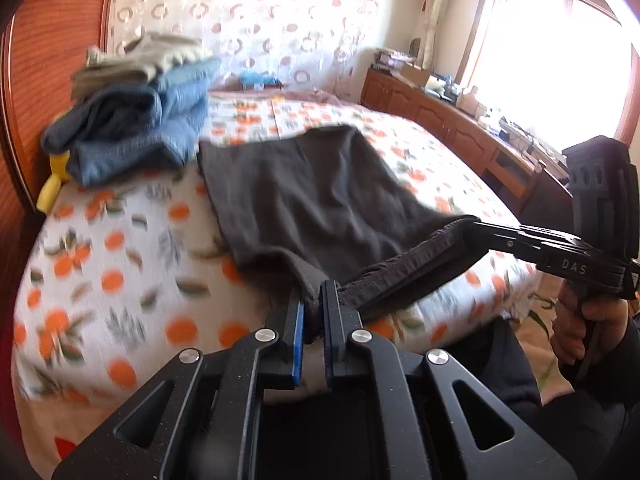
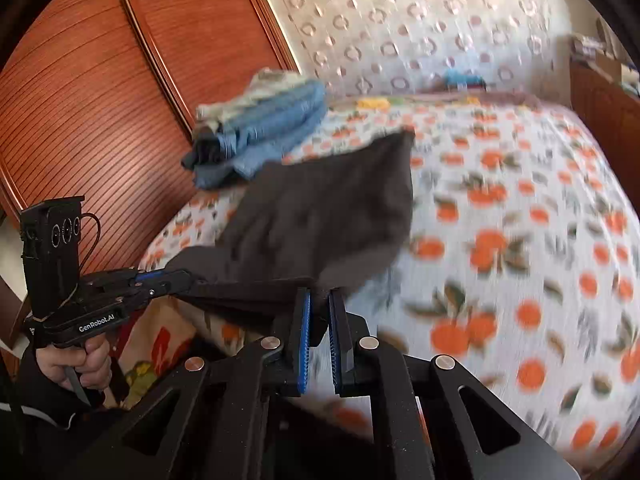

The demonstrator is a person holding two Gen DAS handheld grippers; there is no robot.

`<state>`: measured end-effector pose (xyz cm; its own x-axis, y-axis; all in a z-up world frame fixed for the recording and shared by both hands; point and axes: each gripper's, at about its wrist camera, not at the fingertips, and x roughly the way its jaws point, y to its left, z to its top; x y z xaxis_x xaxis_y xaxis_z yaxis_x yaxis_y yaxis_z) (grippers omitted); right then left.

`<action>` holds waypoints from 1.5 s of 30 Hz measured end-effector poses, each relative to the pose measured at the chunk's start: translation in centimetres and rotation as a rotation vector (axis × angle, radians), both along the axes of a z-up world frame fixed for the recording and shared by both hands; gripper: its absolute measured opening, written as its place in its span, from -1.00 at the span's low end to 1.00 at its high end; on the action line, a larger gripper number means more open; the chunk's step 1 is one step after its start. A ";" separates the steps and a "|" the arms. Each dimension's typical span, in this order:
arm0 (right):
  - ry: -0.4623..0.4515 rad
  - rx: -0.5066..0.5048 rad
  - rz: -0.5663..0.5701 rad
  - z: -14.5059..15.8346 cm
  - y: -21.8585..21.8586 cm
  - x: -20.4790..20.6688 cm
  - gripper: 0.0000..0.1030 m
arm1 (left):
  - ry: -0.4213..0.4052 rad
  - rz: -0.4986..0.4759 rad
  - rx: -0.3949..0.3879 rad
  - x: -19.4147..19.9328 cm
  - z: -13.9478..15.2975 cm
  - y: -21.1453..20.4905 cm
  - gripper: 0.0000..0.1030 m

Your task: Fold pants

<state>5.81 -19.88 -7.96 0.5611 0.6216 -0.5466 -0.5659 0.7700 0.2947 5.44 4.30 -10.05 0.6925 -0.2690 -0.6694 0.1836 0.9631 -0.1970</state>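
1. Your left gripper pinches the near left corner of the dark pants.
2. The pants lie ahead on the bed, long axis running away from you.
3. Your right gripper clamps the right corner; both are equally near.

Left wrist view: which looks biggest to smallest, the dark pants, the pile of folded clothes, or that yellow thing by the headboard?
As they appear, largest first:
1. dark pants, though they lie nearer the camera, which inflates them
2. pile of folded clothes, farther back, so its true size is unsure
3. yellow thing, clearly smallest and partly hidden
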 end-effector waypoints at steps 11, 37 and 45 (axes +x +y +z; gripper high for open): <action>-0.071 -0.041 -0.015 2.8 3.8 9.2 -0.84 | -0.027 0.047 0.063 9.3 1.8 2.4 -0.84; -0.036 -0.102 -0.050 1.9 8.0 20.1 -0.51 | 0.014 0.065 0.057 15.2 2.3 4.0 -0.32; -0.076 -0.109 -0.057 1.8 6.8 18.1 -0.35 | 0.010 0.043 0.055 12.8 1.6 3.7 -0.24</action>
